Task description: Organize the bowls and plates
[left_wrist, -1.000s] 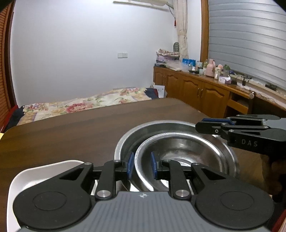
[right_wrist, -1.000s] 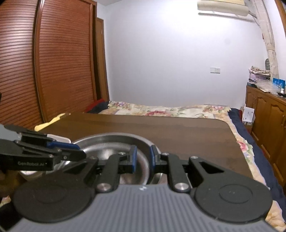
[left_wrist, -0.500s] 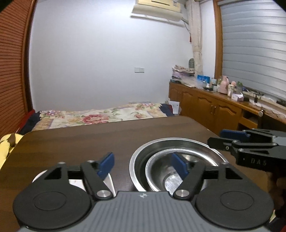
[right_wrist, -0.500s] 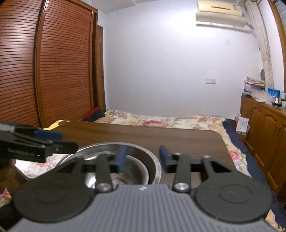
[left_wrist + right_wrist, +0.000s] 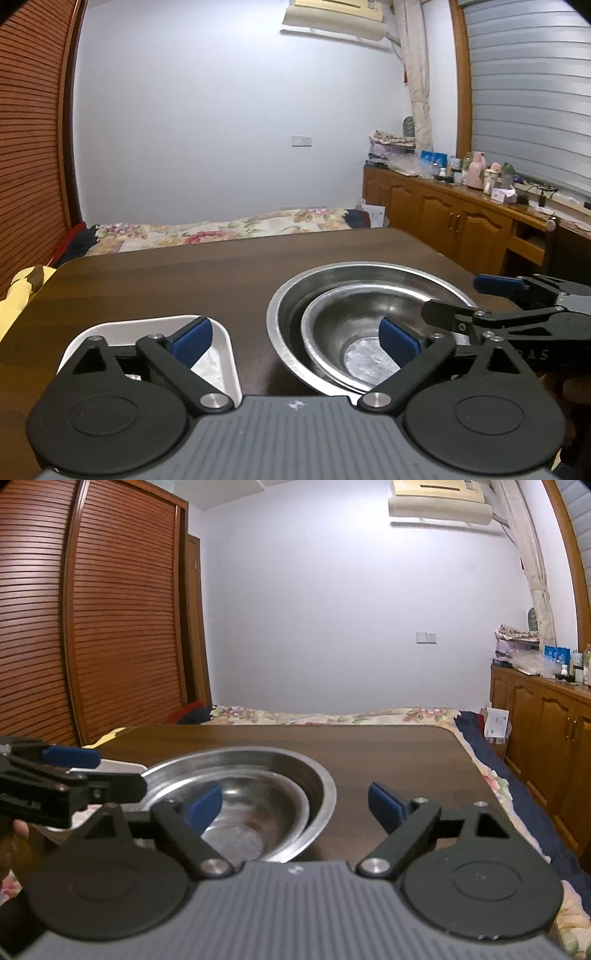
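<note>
Left wrist view: the small steel bowl (image 5: pixel 364 334) is seen nested inside the large steel bowl (image 5: pixel 369 280), so bowl stacking is judged done. Just beside it, the white plate (image 5: pixel 218 354) seems unsorted. Left gripper (image 5: pixel 295 338) and right gripper (image 5: pixel 293 803) are spread wide, holding nothing.

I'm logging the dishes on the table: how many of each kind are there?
Steel bowls: 2, a small bowl nested in a large bowl.
White plates: 1, the white plate left of them.
Total: 3.

Floral bed (image 5: pixel 221 230), AC unit (image 5: pixel 439 498) (wall-mounted), cabinets (image 5: pixel 443 218).
</note>
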A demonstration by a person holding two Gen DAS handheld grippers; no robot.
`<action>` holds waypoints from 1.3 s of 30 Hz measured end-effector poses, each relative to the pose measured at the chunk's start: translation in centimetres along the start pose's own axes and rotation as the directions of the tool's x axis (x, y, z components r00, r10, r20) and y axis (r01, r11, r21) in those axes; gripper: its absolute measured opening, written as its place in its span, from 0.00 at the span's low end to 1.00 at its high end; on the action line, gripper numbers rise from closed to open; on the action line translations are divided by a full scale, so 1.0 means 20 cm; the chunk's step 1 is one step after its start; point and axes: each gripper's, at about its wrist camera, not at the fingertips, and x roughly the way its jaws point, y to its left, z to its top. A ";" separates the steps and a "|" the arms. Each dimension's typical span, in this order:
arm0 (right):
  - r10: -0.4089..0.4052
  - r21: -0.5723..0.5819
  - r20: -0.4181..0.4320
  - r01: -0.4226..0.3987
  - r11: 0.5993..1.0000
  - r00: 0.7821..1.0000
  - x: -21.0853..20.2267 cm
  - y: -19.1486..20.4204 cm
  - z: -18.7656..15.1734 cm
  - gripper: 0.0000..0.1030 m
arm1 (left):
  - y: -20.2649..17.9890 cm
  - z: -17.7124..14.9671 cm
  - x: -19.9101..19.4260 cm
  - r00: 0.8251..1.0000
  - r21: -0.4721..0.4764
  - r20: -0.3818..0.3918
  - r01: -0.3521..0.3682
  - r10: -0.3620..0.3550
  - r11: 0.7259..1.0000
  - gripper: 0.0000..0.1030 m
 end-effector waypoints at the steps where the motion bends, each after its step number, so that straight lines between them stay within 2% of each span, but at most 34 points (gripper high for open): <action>1: -0.001 0.004 -0.002 0.001 1.000 1.000 0.01 -0.01 -0.01 0.94 | 0.00 -0.01 0.00 1.000 -0.004 -0.003 0.000 0.000 1.000 0.96; 4: 0.010 0.015 0.005 -0.011 1.000 1.000 0.01 -0.01 -0.01 1.00 | 0.00 -0.02 0.00 1.000 -0.018 -0.013 -0.006 0.006 1.000 0.96; 10: -0.004 0.021 -0.019 0.004 1.000 1.000 0.04 0.00 -0.01 1.00 | 0.01 -0.03 0.01 1.000 -0.048 -0.023 0.001 -0.002 0.999 0.93; 13: 0.003 0.038 -0.025 -0.002 0.999 1.000 0.04 -0.01 -0.01 1.00 | 0.02 -0.03 0.02 1.000 -0.067 -0.031 0.002 -0.004 0.998 0.85; 20: 0.014 0.037 -0.030 -0.013 0.999 0.999 0.04 -0.01 -0.02 1.00 | 0.04 -0.04 0.03 0.999 -0.104 -0.048 0.013 -0.018 0.995 0.58; 21: 0.012 0.038 -0.030 -0.011 0.999 0.999 0.04 -0.01 -0.02 0.98 | 0.04 -0.05 0.03 0.999 -0.106 -0.050 0.013 -0.018 0.994 0.54; 24: 0.017 0.044 -0.043 -0.015 0.999 0.999 0.05 -0.01 -0.02 0.81 | 0.03 -0.05 0.04 0.998 -0.107 -0.054 0.013 -0.018 0.994 0.49; 26: 0.013 0.048 -0.055 -0.010 0.999 0.998 0.06 -0.02 -0.01 0.76 | 0.03 -0.05 0.04 0.998 -0.103 -0.063 0.021 -0.028 0.994 0.42; 28: 0.012 0.038 -0.053 -0.010 0.999 0.999 0.06 -0.01 -0.01 0.62 | 0.03 -0.05 0.04 0.997 -0.108 -0.063 0.029 -0.036 0.994 0.39; 30: 0.010 0.025 -0.056 -0.008 1.000 0.998 0.06 0.00 -0.01 0.54 | 0.02 -0.05 0.04 0.997 -0.109 -0.062 0.035 -0.042 0.993 0.36; 35: 0.012 0.020 -0.068 -0.010 1.000 0.998 0.06 0.00 -0.01 0.44 | 0.02 -0.05 0.05 0.997 -0.105 -0.066 0.043 -0.050 0.994 0.35; 39: 0.011 0.017 -0.074 -0.010 1.000 0.997 0.06 0.01 -0.01 0.39 | 0.02 -0.05 0.06 0.996 -0.106 -0.070 0.043 -0.051 0.993 0.34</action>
